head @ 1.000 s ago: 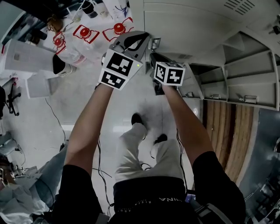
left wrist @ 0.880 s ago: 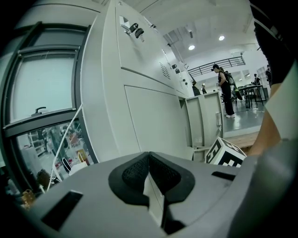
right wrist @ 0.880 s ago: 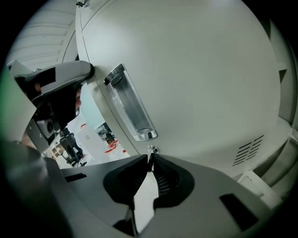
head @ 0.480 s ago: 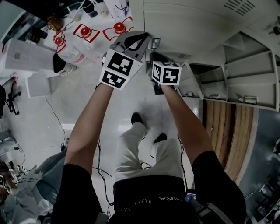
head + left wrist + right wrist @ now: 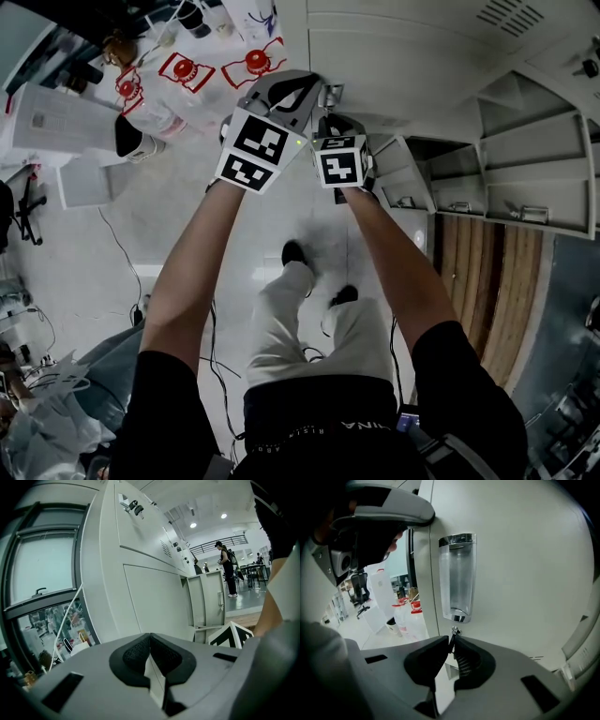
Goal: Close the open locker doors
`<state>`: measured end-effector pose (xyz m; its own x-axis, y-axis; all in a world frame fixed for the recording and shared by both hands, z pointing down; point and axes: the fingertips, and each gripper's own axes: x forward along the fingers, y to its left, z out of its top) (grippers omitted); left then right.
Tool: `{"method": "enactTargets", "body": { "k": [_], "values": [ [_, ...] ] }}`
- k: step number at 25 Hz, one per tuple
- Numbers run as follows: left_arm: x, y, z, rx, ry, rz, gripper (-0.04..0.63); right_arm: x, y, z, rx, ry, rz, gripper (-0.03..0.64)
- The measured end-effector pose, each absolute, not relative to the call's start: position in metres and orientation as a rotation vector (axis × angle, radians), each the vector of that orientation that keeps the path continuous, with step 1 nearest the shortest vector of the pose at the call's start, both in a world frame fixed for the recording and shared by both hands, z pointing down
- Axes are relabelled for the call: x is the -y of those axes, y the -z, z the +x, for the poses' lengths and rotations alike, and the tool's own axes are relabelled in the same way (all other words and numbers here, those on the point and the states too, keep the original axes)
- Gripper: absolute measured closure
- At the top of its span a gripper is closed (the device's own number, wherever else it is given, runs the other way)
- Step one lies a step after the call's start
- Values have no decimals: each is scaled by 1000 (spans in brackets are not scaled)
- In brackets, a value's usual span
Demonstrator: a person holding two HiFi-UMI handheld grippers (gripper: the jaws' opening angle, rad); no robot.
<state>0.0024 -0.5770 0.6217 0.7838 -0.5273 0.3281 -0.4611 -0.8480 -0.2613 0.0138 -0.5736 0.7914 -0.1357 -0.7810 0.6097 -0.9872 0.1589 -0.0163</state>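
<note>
The lockers fill the top of the head view, their open doors at the right. On a closed door at upper centre, a key sits just below the handle. Bottles stand on the floor at upper left.

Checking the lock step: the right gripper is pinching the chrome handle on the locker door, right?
No: the right gripper, whose jaws have just been closing, pinches the small key just below the chrome handle on the locker door, not the handle itself. The right gripper view shows it.

Head view steeply down; both gripper views close against lockers
</note>
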Motion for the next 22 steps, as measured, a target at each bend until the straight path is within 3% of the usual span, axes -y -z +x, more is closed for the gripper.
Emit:
{"method": "enactTargets", "body": {
  "k": [11,22],
  "values": [
    [576,-623,4,-770,623,-2801,575,571,-795,13,1821,-312,1573,557],
    [578,-621,0,-765,645,-2809,575,572,-794,9,1873,-436,1564,552]
  ]
}}
